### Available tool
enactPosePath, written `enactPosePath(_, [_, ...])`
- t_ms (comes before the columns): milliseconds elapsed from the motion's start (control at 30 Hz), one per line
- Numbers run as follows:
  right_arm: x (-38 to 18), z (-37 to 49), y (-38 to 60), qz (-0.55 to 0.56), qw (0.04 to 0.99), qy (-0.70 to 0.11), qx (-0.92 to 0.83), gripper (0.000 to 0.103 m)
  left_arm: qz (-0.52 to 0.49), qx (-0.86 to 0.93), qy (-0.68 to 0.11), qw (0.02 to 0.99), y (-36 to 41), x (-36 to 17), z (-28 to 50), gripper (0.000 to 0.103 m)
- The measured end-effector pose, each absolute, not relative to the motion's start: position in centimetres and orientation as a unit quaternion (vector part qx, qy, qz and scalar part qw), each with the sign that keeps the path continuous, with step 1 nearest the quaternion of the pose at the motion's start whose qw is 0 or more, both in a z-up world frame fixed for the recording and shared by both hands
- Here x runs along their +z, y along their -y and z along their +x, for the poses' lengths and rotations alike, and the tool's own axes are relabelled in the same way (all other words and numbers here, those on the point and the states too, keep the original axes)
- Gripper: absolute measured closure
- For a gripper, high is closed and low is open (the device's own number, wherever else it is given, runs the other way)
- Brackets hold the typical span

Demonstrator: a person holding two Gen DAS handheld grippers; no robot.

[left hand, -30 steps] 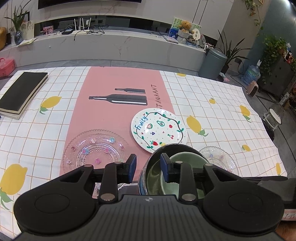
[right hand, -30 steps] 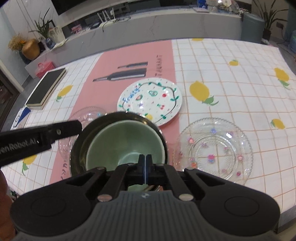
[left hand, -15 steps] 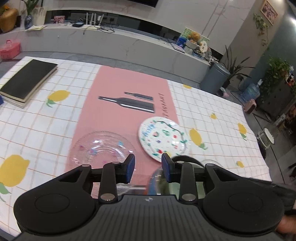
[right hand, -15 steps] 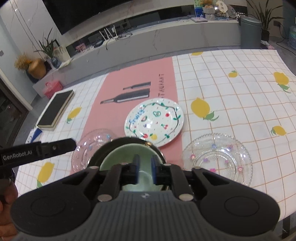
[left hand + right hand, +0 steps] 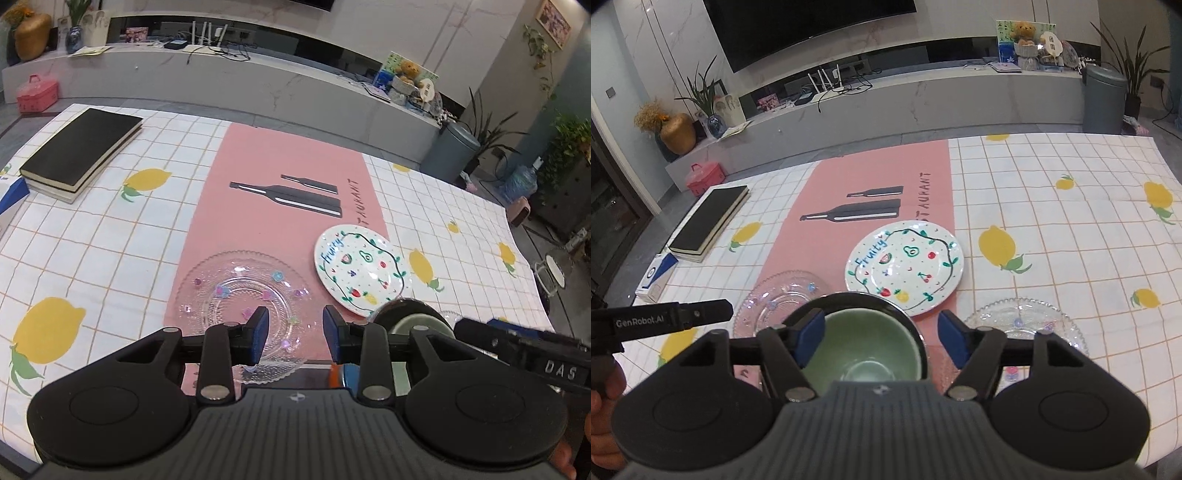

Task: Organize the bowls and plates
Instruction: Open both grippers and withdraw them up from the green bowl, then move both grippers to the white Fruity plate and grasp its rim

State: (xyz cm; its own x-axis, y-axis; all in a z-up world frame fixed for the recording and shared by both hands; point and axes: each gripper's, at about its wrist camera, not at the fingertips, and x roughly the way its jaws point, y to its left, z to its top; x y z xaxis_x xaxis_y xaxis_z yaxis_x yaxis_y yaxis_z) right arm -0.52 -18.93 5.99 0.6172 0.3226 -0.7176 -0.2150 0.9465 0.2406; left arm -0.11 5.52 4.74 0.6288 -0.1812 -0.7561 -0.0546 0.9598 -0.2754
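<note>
A green bowl (image 5: 864, 347) sits nested inside a black bowl (image 5: 905, 314) near the table's front edge. My right gripper (image 5: 881, 334) is open above them, its jaws spread either side of the green bowl, touching nothing. My left gripper (image 5: 293, 328) is open and empty over a clear glass plate (image 5: 236, 291). A white fruit-pattern plate (image 5: 362, 273) lies behind the bowls; it also shows in the right wrist view (image 5: 905, 266). A second clear glass plate (image 5: 1027, 325) lies to the right. The stacked bowls (image 5: 410, 317) show partly behind my left gripper's right finger.
A black book (image 5: 81, 147) lies at the far left of the table, with a blue-and-white box (image 5: 657, 277) near it. The lemon-print cloth has a pink runner (image 5: 288, 184) down the middle. A grey bin (image 5: 1104, 99) stands beyond the table.
My right gripper has opened, letting go of the green bowl's rim, and pulled back. My left gripper has drawn back and left, away from the bowls, over the clear glass plate.
</note>
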Motion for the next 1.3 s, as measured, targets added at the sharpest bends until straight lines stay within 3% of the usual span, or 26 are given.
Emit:
enactPosePath(67, [6.6,-0.4,18.3,0.035,0.905,-0.39,0.167,0.025,-0.132,-0.04,-0.432,0.891,-5.5,4.7,-0.2,0.064])
enactPosePath(133, [7.3,-0.1,17.4,-0.005,0.907,-0.372,0.196,0.004,-0.133,-0.038,-0.429,0.893,-6.0,4.8,-0.5,0.064])
enactPosePath(167, [7.6,0.1,17.0,-0.016,0.908,-0.362,0.209,0.003,-0.134,-0.034,-0.428,0.893,-6.4,4.9,-0.6,0.063])
enactPosePath(433, [6.9,3.1,14.2,-0.051,0.877,-0.411,0.243,0.003,-0.133,-0.001,-0.429,0.893,-9.4,4.7,0.0,0.058])
enactPosePath(667, [7.5,5.1,14.1,-0.065,0.883,-0.406,0.226,0.003,-0.138,0.0,-0.429,0.892,-9.9,4.2,0.4,0.052])
enactPosePath(1067, [5.4,7.4,18.6,-0.018,0.884,-0.414,0.216,0.003,-0.131,-0.048,-0.455,0.88,-7.8,2.4,1.5,0.051])
enactPosePath(1300, [5.7,9.0,22.2,0.049,0.897,-0.407,0.167,0.003,-0.115,-0.057,-0.442,0.888,-5.7,3.9,3.8,0.048])
